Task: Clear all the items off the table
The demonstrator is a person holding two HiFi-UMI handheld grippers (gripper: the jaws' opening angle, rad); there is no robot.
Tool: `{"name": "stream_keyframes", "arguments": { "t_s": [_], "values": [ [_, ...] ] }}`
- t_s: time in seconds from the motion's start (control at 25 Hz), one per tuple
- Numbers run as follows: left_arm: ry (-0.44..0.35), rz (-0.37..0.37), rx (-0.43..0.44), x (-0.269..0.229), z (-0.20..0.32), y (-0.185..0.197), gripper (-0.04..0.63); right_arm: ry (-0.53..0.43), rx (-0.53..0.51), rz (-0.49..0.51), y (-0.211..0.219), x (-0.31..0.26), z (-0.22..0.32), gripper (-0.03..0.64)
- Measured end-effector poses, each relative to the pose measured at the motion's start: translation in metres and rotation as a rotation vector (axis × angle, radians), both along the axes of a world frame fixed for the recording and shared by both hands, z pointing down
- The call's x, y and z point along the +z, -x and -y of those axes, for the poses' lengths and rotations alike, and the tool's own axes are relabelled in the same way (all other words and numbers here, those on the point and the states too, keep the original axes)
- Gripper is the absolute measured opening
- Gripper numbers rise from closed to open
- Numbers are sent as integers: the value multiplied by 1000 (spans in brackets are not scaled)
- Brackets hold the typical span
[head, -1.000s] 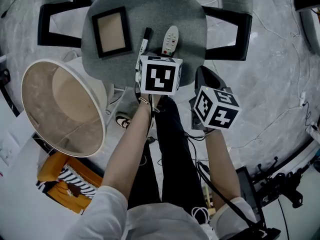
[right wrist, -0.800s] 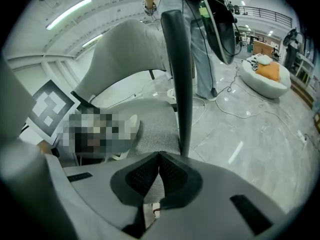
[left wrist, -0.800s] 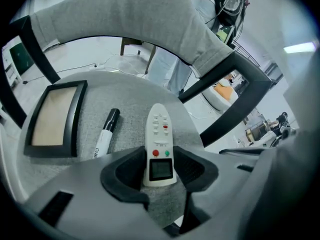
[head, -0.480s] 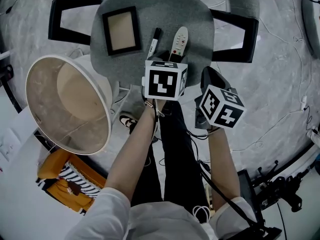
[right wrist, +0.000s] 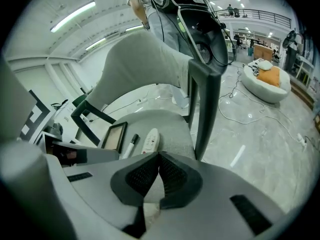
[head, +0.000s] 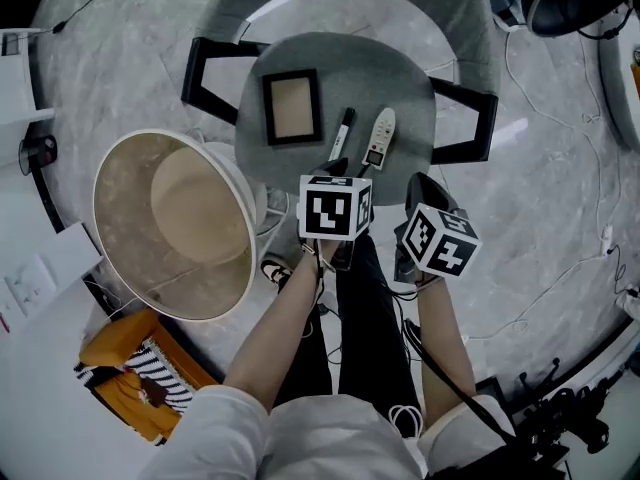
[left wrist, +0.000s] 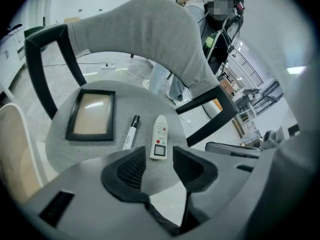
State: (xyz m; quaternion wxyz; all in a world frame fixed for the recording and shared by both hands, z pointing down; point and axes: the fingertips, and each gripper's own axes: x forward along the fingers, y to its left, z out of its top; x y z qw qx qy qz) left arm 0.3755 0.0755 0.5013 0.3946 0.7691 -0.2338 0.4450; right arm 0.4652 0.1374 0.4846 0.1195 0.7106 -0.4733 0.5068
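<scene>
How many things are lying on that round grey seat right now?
3: a picture frame on the left, a marker in the middle, and a white remote just right of the marker. Nothing seems hidden.

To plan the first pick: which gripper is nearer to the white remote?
Left. The left gripper is just short of the remote, jaws closing with nothing between them. The right gripper sits farther back, by the seat's edge.
</scene>
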Motion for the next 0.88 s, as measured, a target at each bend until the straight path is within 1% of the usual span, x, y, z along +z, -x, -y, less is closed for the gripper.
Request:
{"name": "stream_keyframes", "arguments": {
  "t_s": [0.16,0.24,0.28,0.44,0.52,0.68,0.88],
  "values": [
    [-40,-8,-34,-36,6,21,90,-31,-32,-8,10,-35,16,23],
    [-60,-18,-66,-57,9,41,30,-51,-62,-8,20,-56,26,23],
    [-71,-29,-87,-70,10,53,14,-56,-83,-8,28,-67,31,23],
    [-132,-85,-179,-134,10,118,8,-63,-191,-7,77,-112,43,23],
    [-178,-90,-238,-166,11,160,8,-75,-268,-9,111,-135,53,23],
    [-242,-84,-378,-216,7,259,8,-119,-452,-4,204,-183,75,23],
    [-345,-91,-646,-267,16,362,8,-208,-716,-2,320,-236,112,23]
  ]
}}
